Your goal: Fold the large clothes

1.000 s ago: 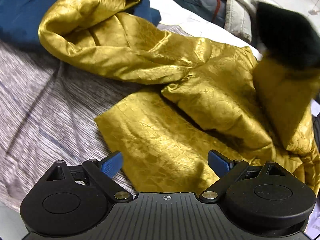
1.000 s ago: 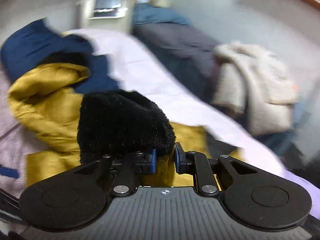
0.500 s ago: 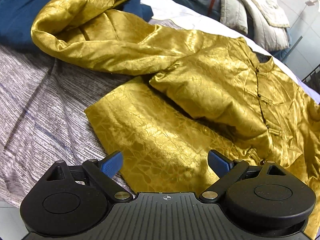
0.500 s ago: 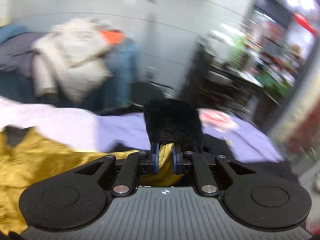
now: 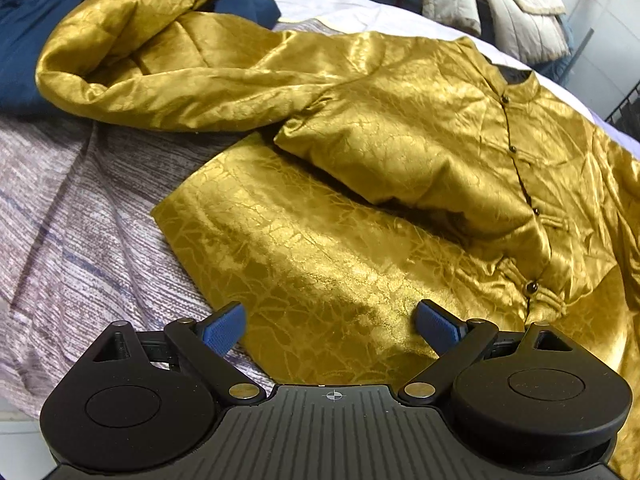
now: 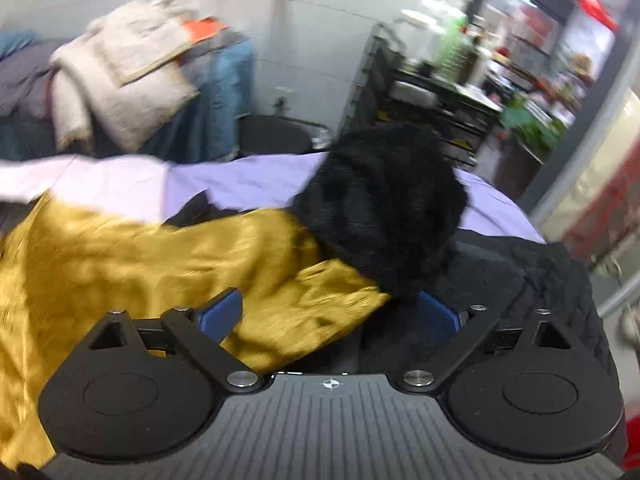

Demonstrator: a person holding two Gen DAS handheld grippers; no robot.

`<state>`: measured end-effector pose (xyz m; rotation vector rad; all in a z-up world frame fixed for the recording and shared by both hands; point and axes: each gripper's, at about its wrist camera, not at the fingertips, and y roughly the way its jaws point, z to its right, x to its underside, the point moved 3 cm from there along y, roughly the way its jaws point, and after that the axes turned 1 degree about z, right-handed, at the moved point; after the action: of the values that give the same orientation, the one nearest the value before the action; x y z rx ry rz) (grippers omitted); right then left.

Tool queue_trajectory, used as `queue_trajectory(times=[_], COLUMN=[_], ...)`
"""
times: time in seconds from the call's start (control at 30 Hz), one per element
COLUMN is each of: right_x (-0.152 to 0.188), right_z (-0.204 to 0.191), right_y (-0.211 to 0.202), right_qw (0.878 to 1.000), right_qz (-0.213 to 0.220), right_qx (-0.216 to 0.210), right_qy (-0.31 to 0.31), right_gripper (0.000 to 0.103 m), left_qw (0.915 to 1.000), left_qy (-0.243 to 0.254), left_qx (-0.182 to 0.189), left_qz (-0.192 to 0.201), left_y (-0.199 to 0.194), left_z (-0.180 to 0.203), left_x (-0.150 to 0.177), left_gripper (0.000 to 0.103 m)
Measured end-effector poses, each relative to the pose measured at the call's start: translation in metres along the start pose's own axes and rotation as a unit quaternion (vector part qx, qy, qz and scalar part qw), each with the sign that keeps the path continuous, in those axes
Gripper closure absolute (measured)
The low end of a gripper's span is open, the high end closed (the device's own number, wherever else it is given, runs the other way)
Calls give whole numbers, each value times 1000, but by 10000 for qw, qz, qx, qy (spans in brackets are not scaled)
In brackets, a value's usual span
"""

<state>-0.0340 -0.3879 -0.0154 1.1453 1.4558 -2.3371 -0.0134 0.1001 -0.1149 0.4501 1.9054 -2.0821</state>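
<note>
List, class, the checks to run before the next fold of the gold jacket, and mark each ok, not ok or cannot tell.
1. Left gripper open: ok.
2. Right gripper open, black fur cuff let go: ok.
3. Gold jacket front up, buttons closed: ok.
4. Left-side sleeve laid flat: not ok, bunched on the blue garment.
5. Hem smooth: ok.
6. Right-side sleeve flat: cannot tell, blurred.

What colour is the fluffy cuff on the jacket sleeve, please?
Black, on the furry cuff of the gold jacket; the right wrist view shows it best.
</note>
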Motion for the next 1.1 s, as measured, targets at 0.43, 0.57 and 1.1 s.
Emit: queue_trajectory(times=[0.43,0.57,1.1], right_x=[35,49,165], right_z=[-10,-29,-93], right_y=[-14,-27,-58], right_qw=[9866,9724,9056], right_qz=[-985,-1321,-3008], right_qx=[-1221,-1888,-2988], right_qy=[449,365,45], right_gripper=[3,3,3], left_qw=[9974,9957,9831], left_qy=[473,600,1709], left_qx=[-351,-497,493], left_qz=[422,505,441], left_y=[-11,-20,27], left_z=[-37,-69,-85], left_x=[-3,-8,-53], left_gripper=[0,0,0])
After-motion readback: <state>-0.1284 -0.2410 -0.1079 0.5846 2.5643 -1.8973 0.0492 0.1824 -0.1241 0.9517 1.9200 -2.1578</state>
